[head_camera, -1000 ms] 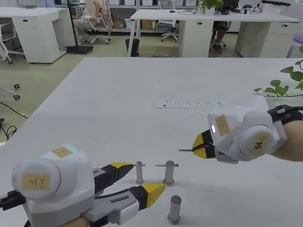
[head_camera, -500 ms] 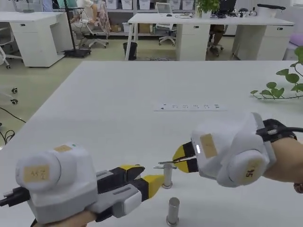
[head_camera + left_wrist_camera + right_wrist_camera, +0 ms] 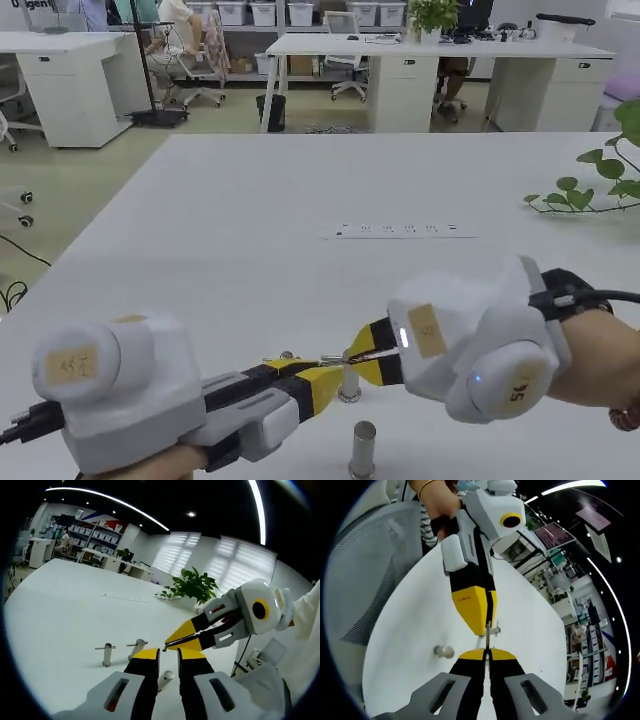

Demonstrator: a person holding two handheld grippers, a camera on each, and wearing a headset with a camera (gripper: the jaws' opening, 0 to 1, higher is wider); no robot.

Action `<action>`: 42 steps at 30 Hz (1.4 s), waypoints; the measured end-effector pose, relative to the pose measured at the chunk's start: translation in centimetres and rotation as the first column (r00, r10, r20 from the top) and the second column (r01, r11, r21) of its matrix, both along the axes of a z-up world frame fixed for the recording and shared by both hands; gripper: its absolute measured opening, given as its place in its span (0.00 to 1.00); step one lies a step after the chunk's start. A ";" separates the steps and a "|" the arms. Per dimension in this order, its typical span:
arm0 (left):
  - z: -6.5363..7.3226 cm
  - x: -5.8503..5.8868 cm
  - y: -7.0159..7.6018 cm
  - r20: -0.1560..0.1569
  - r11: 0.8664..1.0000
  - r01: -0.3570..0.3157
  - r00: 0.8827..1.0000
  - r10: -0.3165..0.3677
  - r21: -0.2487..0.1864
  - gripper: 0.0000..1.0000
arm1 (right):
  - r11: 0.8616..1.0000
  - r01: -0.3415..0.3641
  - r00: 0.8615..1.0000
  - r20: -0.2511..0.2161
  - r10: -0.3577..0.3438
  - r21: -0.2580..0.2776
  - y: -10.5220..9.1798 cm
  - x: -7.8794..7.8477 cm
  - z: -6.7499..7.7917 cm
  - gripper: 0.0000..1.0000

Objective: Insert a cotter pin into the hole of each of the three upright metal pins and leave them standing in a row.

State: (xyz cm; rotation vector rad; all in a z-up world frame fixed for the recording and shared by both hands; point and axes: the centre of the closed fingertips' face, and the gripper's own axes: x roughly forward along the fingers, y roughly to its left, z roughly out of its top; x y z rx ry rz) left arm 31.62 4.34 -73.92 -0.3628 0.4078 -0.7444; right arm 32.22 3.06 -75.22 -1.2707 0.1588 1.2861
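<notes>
The right gripper (image 3: 358, 357), a white housing with black-and-yellow jaws, is held over the near part of the white workbench top (image 3: 300, 200). Its jaws are closed on one end of a thin, straight metal cotter pin (image 3: 335, 359). The cotter pin is carried with its long axis roughly level with the workbench top. Its free end is directed away from the right gripper, towards the person's left, and lies just above the yellow tips of the left gripper (image 3: 316, 374). The left gripper's jaws are set slightly apart; in the left gripper view, bare workbench top is seen between the tips.

Three short, grey, cylindrical metal pins are located around the jaw tips, each upright with its long axis vertical. The middle metal pin (image 3: 348, 388) is positioned directly below the cotter pin, just beside the left gripper's tips. The far metal pin (image 3: 287, 355) is largely hidden behind the left gripper's upper jaw. The near metal pin (image 3: 362, 448) is set apart, closer to the person. In the left gripper view, thin cross-pieces (image 3: 100, 648) are seen through the tops of two pins.

Compared with one second ago, the left gripper's jaws are closer together. The right gripper, then well to the right of the pins, is now at the middle metal pin.
</notes>
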 end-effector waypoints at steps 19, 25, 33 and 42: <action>-0.1 -0.2 0.2 0.006 1.000 -0.004 1.000 0.004 -0.002 0.02 | 0.999 -0.029 1.000 -0.009 0.029 0.020 1.0 -1.3 0.3 0.02; -0.2 -0.4 0.1 0.047 0.999 0.023 0.999 -0.025 0.043 0.01 | 0.999 -0.013 0.998 -0.053 0.015 0.036 1.0 -1.4 0.1 0.03; -0.4 -0.5 0.3 0.080 0.996 0.029 0.996 -0.036 0.084 0.01 | 0.992 0.054 0.980 -0.198 -0.031 0.112 1.1 -1.9 -0.4 0.08; -0.5 -0.7 0.8 0.116 0.990 0.051 0.991 -0.067 0.135 0.00 | 0.965 0.164 0.924 -0.373 -0.078 0.203 0.9 -2.2 0.1 0.10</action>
